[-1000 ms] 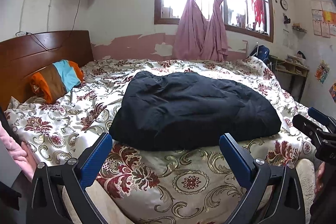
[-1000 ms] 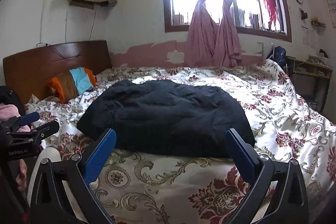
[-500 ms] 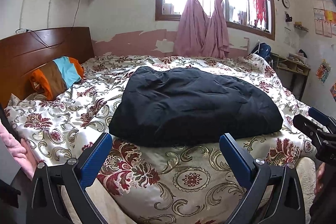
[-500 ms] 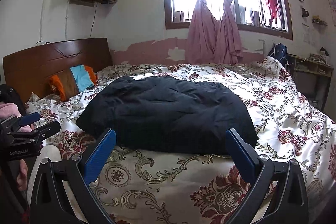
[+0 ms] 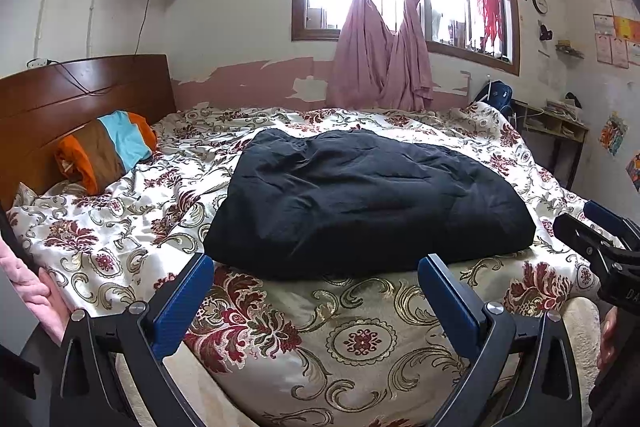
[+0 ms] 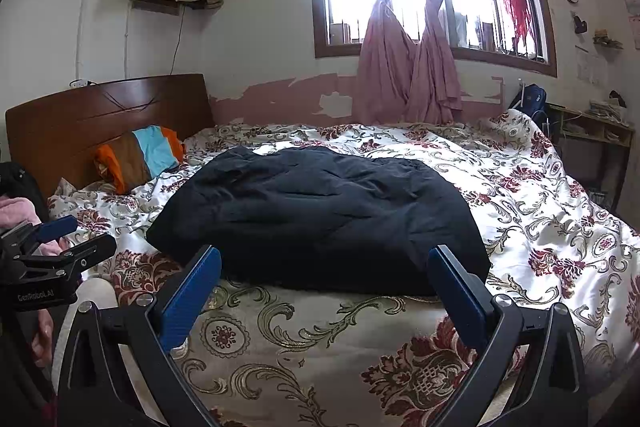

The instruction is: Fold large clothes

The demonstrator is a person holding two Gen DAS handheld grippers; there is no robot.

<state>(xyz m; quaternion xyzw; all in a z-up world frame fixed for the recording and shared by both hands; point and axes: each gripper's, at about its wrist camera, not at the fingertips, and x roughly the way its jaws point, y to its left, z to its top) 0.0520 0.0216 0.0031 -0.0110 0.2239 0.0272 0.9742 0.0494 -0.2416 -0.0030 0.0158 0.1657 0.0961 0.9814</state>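
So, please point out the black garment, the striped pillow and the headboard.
black garment (image 5: 368,203), left wrist view, middle of its top surface.
striped pillow (image 5: 108,151), left wrist view, brown stripe.
headboard (image 6: 80,123), right wrist view, wooden front panel.

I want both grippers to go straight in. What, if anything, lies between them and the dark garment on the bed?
Nothing visible does. Only bare floral bedspread lies between the open left gripper and the dark garment, and likewise ahead of the open right gripper. The striped pillow sits off by the headboard.
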